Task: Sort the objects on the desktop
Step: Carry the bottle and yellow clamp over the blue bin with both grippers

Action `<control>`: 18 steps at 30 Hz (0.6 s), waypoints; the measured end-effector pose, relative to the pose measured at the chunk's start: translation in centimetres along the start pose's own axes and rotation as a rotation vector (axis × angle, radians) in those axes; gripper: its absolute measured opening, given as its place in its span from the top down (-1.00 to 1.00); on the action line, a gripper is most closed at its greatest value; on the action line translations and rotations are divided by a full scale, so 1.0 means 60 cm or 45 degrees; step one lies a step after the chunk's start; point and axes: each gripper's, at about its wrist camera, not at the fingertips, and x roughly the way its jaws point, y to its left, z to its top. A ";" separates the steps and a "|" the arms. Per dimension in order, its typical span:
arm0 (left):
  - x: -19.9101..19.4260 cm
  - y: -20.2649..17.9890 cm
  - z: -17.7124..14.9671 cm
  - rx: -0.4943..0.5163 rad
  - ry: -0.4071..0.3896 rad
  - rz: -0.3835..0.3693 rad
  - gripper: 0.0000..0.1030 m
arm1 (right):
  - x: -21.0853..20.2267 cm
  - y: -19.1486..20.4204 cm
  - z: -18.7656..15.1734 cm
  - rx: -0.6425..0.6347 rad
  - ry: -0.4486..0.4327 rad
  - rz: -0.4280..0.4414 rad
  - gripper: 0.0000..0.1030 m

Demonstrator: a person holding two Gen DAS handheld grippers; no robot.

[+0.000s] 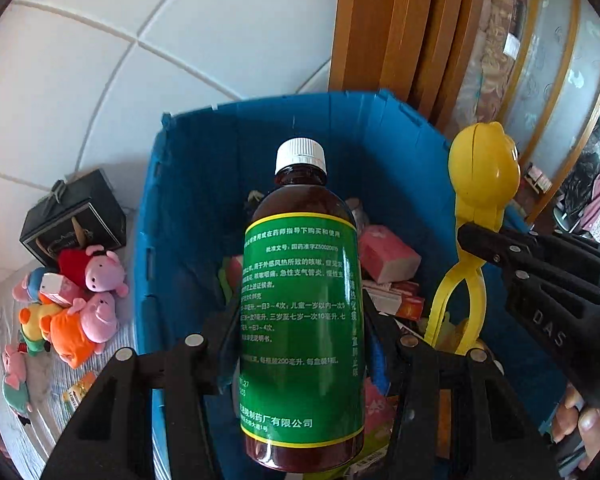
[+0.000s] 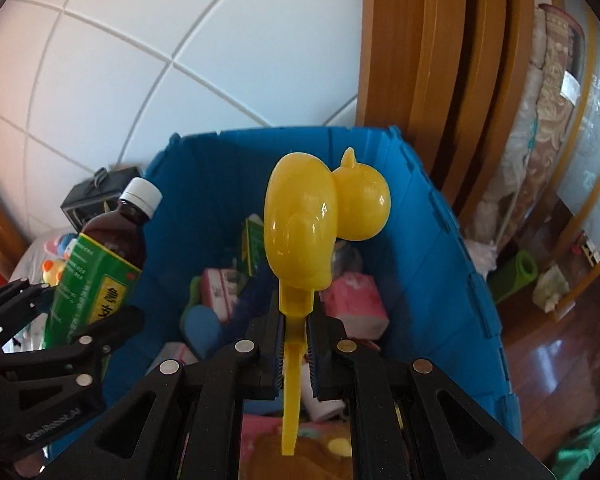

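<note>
Here, left gripper (image 1: pixel 300 344) clamped on a brown plastic medicine bottle with a green label and white ribbed cap (image 1: pixel 302 312), fingers pressed against both sides of the label, bottle upright and held above the open blue plastic crate (image 1: pixel 188 184). In the right wrist view, same bottle (image 2: pixel 100 276) seen tilted at the crate's left wall (image 2: pixel 452 248), left gripper (image 2: pixel 66 334) around its lower part.

Right gripper (image 2: pixel 294 344) closed tight on the flat stem of a yellow plastic duck-shaped snowball clamp (image 2: pixel 308 220), duck mould upright over the middle of the crate. From the left wrist view, clamp (image 1: pixel 482 176) near the crate's right wall, right gripper (image 1: pixel 478 240) pinching it just below the mould, looped handles hanging beneath; bare fingertips (image 1: pixel 592 424) of the person's hand visible at the lower right.

Inside the crate, a jumble: pink tissue pack (image 1: pixel 386 254), red and white small cartons (image 1: pixel 396 300), green box (image 2: pixel 254 246), blue soft item (image 2: pixel 202 326).

Left of the crate, on a striped cloth surface (image 1: pixel 48 404), a heap of pink pig plush toys (image 1: pixel 96 292) and, beyond them by the white tiled wall (image 1: pixel 112 60), a black gift box with ribbon (image 1: pixel 74 216). Right of the crate, wooden door frame (image 1: pixel 374 28) and dark wooden floor (image 2: pixel 552 364).
</note>
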 end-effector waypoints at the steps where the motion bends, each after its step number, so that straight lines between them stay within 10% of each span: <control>1: 0.023 -0.008 0.001 -0.008 0.042 -0.001 0.02 | 0.015 -0.004 -0.005 -0.002 0.038 0.006 0.81; 18: 0.107 -0.040 -0.025 0.084 0.133 0.024 -0.15 | 0.136 -0.056 -0.030 0.080 0.213 0.017 0.75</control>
